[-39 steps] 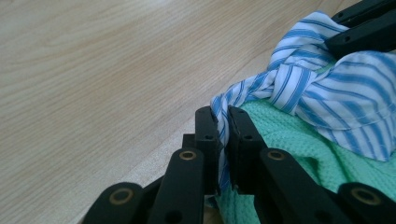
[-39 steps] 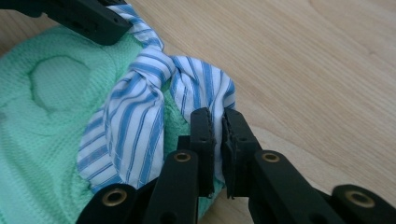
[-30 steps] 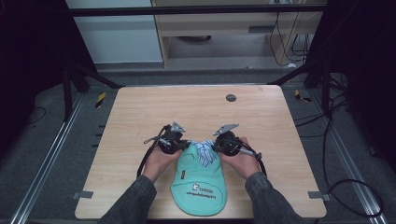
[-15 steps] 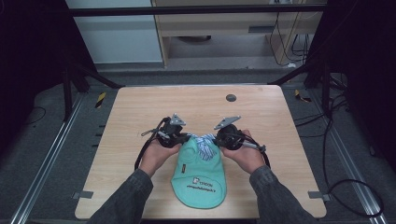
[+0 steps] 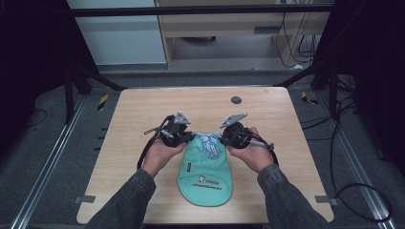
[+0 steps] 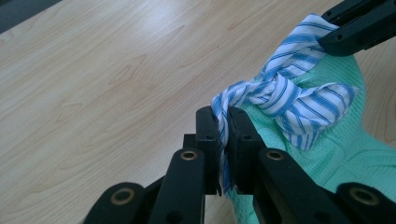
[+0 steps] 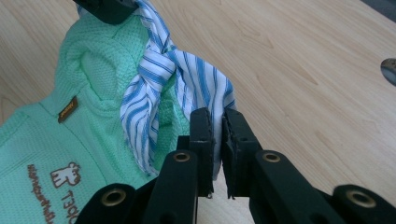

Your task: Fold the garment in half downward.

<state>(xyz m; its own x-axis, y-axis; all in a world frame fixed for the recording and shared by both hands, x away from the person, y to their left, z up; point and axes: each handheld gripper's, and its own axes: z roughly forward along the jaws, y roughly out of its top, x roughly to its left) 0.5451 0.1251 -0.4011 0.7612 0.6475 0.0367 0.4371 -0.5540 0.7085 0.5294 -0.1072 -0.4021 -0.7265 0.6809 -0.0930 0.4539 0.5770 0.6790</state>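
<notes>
A mint-green knit garment (image 5: 206, 177) with a printed logo lies on the wooden table, its top end lifted. A blue-and-white striped collar (image 5: 209, 143) is bunched at that top end. My left gripper (image 5: 189, 139) is shut on the collar's left end; in the left gripper view the striped cloth (image 6: 289, 100) is pinched between my jaws (image 6: 223, 114), with the green knit (image 6: 345, 144) behind. My right gripper (image 5: 222, 137) is shut on the collar's right end; in the right gripper view the stripes (image 7: 187, 79) run into my jaws (image 7: 218, 116), above the green fabric (image 7: 56, 140).
The wooden table (image 5: 138, 114) has a small dark round disc (image 5: 236, 99) near its far edge, also at the frame's right edge (image 7: 390, 70). Dark floor, metal rails and cables surround the table. A pale cabinet stands beyond it.
Both hands have risen a little with the collar still gripped, pulling the garment's top end up off the table. The lower part still rests on the wood.
</notes>
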